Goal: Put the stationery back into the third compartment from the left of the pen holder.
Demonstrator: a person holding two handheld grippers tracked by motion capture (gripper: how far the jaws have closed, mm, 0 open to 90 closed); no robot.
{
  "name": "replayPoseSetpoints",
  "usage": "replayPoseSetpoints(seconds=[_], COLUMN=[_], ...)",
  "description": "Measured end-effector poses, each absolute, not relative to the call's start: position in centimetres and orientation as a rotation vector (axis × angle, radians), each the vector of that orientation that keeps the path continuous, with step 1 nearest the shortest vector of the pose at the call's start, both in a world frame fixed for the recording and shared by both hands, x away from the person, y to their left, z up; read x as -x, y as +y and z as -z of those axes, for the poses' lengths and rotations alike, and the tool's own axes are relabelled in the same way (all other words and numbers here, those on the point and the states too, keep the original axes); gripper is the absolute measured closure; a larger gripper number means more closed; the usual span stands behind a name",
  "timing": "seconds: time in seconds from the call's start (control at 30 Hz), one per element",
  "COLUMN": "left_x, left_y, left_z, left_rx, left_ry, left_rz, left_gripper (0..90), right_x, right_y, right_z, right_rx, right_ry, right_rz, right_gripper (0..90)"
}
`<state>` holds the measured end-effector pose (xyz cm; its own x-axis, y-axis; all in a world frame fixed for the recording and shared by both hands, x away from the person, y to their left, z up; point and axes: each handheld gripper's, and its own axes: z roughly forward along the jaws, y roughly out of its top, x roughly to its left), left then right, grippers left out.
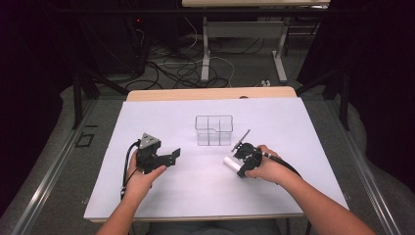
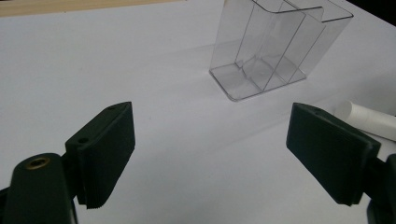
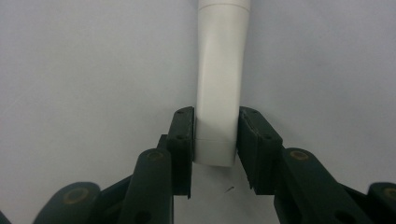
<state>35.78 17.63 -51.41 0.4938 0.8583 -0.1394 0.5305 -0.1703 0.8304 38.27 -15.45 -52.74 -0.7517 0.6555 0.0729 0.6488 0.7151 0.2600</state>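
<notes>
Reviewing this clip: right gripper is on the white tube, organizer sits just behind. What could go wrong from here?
1. The right gripper pinches the white tube near its flat end only, so the long free part may swing or slip out when lifted.
2. The clear organizer looks light and nothing steadies it; the left gripper stands open and apart from it, so a nudge from the tube could push or tip it.

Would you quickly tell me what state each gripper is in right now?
Left gripper: open, jaws wide apart, holding nothing.
Right gripper: shut on the white plastic tube, gripped near its flat end.
</notes>
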Motion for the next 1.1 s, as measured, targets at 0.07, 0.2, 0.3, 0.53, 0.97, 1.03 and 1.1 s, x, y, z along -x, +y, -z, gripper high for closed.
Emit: replayPoseSetpoints(seconds=[0.07,0.2,0.3,0.53,0.97,1.03,1.1], left_x=[-35.8,-35.8,-35.7,-35.7,-35.8,-35.8,-35.8], left_y=[17.5,17.4,17.3,17.2,17.2,17.2,17.3], left_z=[51.5,51.5,51.5,51.6,51.4,51.4,51.3], left_rx=[-1.837,-1.84,-1.85,-1.846,-1.85,-1.828,-1.823], left_ry=[1.155,1.154,1.15,1.149,1.141,1.156,1.167], left_rz=[-0.466,-0.463,-0.457,-0.459,-0.447,-0.426,-0.413], left_gripper=[15.4,15.4,15.4,15.5,15.7,15.7,15.7], right_x=[-38.3,-38.3,-38.3,-38.1,-38.0,-38.0,-37.9], right_y=[-15.4,-15.5,-15.6,-15.7,-16.3,-16.4,-16.4], right_z=[52.6,52.7,52.5,52.6,52.5,52.3,52.8], right_rx=[-1.101,-1.098,-1.094,-1.109,-1.144,-1.172,-1.163], right_ry=[2.891,2.891,2.907,2.874,2.809,2.801,2.733], right_rz=[-0.4,-0.425,-0.393,-0.415,-0.577,-0.634,-0.78], right_gripper=[69.3,70.3,70.5,70.7,70.7,70.7,70.7])
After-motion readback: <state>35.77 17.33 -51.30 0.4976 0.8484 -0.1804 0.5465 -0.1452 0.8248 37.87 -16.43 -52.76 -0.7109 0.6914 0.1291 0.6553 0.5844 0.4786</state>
